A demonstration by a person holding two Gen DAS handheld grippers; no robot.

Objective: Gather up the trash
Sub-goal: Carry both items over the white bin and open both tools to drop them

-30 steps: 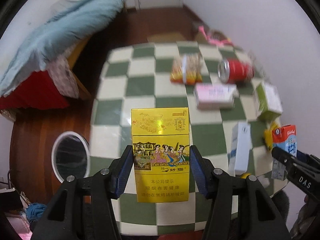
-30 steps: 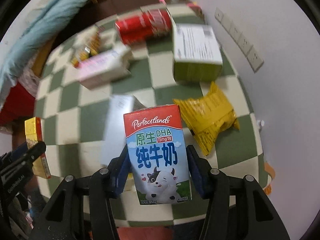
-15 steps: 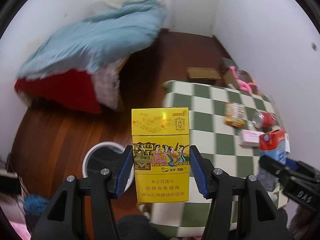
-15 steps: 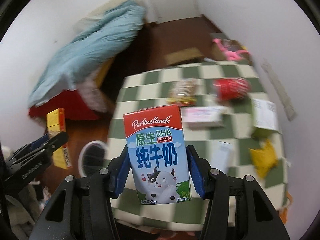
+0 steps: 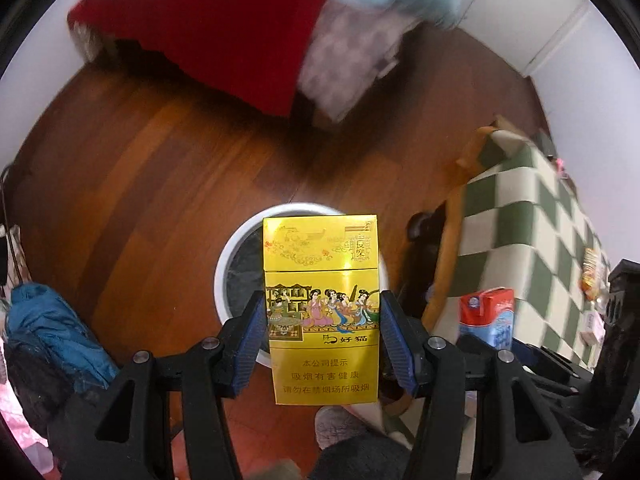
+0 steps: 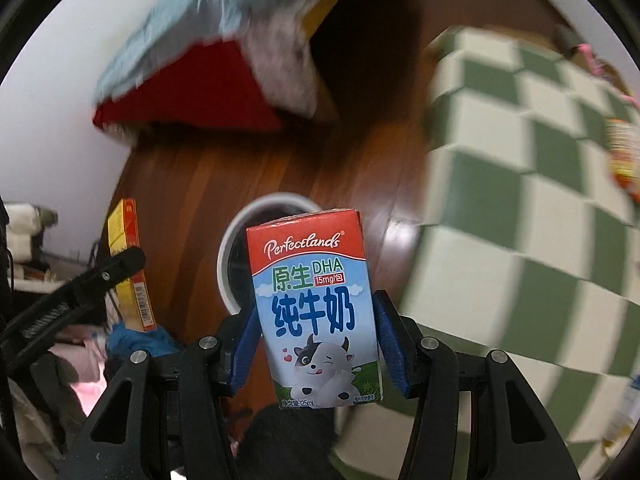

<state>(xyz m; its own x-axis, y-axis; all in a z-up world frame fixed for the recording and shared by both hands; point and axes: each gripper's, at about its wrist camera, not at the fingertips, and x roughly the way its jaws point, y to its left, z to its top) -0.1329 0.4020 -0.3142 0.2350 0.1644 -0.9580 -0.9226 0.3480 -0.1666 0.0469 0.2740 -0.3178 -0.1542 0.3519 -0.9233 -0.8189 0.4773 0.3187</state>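
Observation:
My left gripper (image 5: pixel 322 332) is shut on a yellow cigarette pack (image 5: pixel 320 280) and holds it upright over the white-rimmed trash bin (image 5: pixel 236 256) on the wooden floor. My right gripper (image 6: pixel 316 334) is shut on a small red, white and blue milk carton (image 6: pixel 314 304), also held in front of the bin (image 6: pixel 240 240). The carton shows in the left wrist view (image 5: pixel 486 316) to the right of the pack. The pack shows in the right wrist view (image 6: pixel 130 264) at the left.
The green-and-white checked table (image 5: pixel 520 216) stands to the right, with snack packets (image 6: pixel 622 156) on it. A bed with a red sheet (image 5: pixel 224 28) and a light blue blanket (image 6: pixel 208 12) lies beyond the bin. Blue cloth (image 5: pixel 48 320) lies on the floor at left.
Both grippers have swung left, away from the table and toward the floor. The bin now sits right behind the pack and the carton. Both grips are unchanged.

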